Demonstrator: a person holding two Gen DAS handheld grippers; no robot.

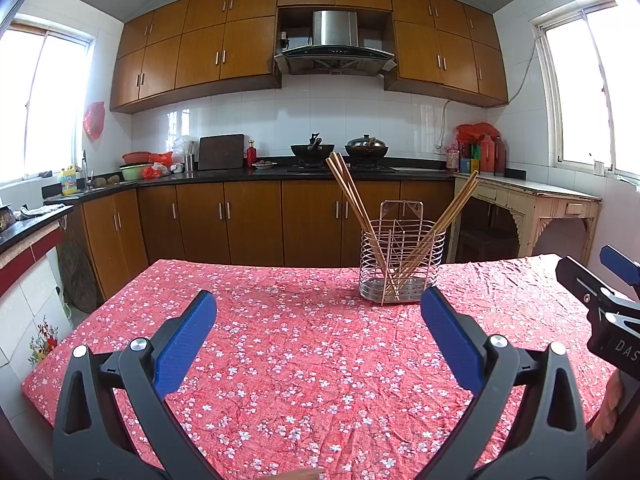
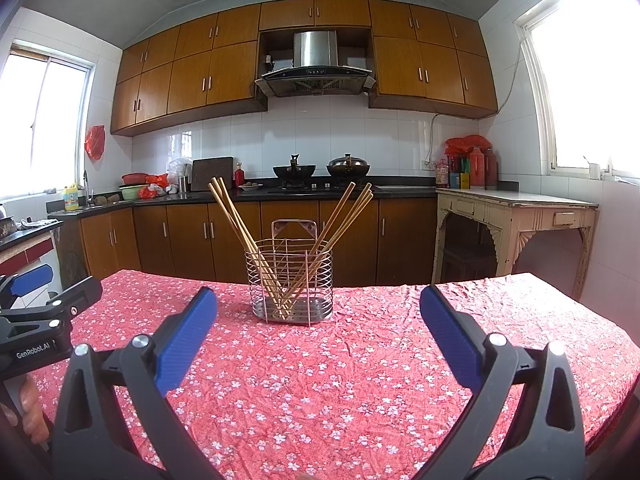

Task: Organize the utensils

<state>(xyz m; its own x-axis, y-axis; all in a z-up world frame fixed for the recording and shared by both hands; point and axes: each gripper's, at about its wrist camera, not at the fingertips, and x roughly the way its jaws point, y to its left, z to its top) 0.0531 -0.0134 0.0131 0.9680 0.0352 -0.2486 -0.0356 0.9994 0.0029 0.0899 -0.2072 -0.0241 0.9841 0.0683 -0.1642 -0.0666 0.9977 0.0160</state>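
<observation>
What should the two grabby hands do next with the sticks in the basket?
Probably nothing more than easing both hands back. All the chopsticks already stand in the wire holder, leaning out in two bunches. The left gripper and right gripper are both open and hold nothing, and no loose utensil shows on the flowered tablecloth. The tidying looks finished.

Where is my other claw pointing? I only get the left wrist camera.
Observer: The right claw points straight at the round silver wire utensil holder. It is wide open with nothing in it.
Operator: Is there writing on the side of my left claw?
Observer: Yes. In the right wrist view, the left claw has GenRobot.AI printed in white on its black side.
</observation>
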